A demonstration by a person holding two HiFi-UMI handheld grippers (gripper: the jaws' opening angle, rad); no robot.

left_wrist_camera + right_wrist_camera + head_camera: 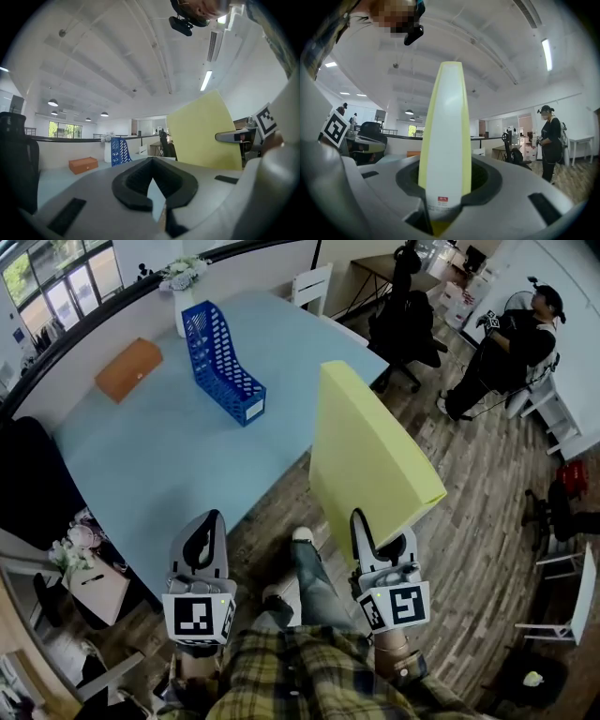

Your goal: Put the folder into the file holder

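A large pale-yellow folder (366,451) stands upright on its edge over the wooden floor, just off the table's near right corner. My right gripper (362,523) is shut on its lower edge. In the right gripper view the folder's spine (443,136) rises straight up from between the jaws of that gripper (443,206). The blue mesh file holder (223,362) stands on the light-blue table (169,465), far from the folder, its open side up. My left gripper (210,521) hovers at the table's near edge, jaws together and holding nothing. The left gripper view shows the folder (204,131) and the file holder (120,151).
An orange box (128,368) lies at the table's far left, and a white vase of flowers (183,277) stands behind the file holder. A white chair (312,287) and a black office chair (408,320) stand beyond the table. A person (511,348) stands at the far right.
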